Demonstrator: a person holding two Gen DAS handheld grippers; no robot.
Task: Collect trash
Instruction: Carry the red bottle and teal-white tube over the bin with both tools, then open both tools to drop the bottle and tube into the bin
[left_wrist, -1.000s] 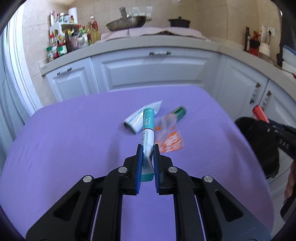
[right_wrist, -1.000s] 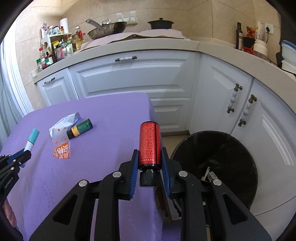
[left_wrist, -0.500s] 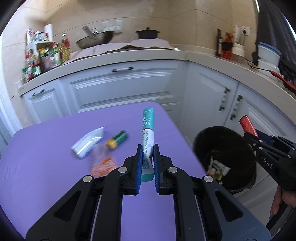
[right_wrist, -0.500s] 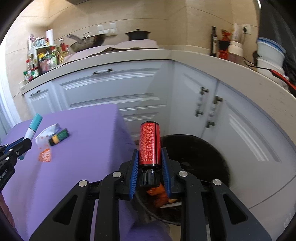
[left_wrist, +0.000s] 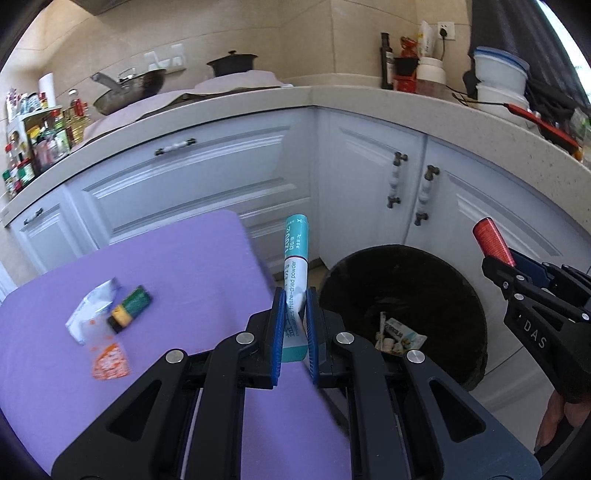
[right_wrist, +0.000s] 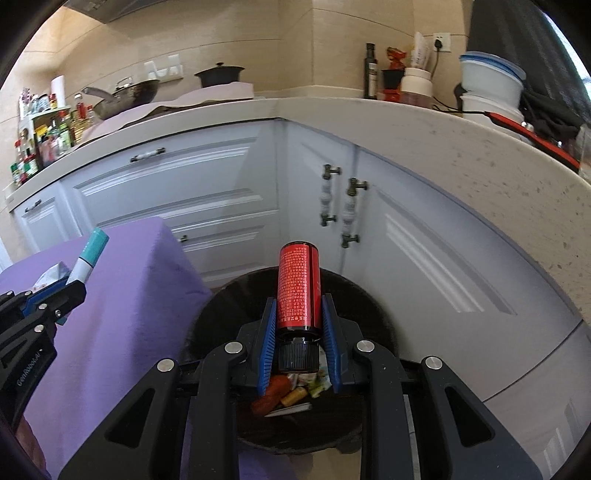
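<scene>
My left gripper (left_wrist: 294, 306) is shut on a teal and white powder sachet (left_wrist: 294, 258), held upright over the right edge of the purple table (left_wrist: 166, 266), beside the black trash bin (left_wrist: 454, 291). My right gripper (right_wrist: 298, 317) is shut on a red bottle with a black cap (right_wrist: 298, 288), held over the open bin (right_wrist: 221, 314), which holds several scraps. The right gripper with the red bottle (left_wrist: 493, 242) also shows in the left wrist view. On the table lie a white wrapper (left_wrist: 94, 304), a green and yellow packet (left_wrist: 130, 304) and an orange wrapper (left_wrist: 110, 360).
White cabinets (left_wrist: 207, 184) with handles stand behind the table and bin. The counter (right_wrist: 424, 122) above holds a wok, a pot, bottles and bowls. The left gripper and its sachet (right_wrist: 90, 254) show at the left of the right wrist view.
Both grippers have swung right from over the table toward the bin, each still holding its item. The right gripper now hangs over the bin opening.
</scene>
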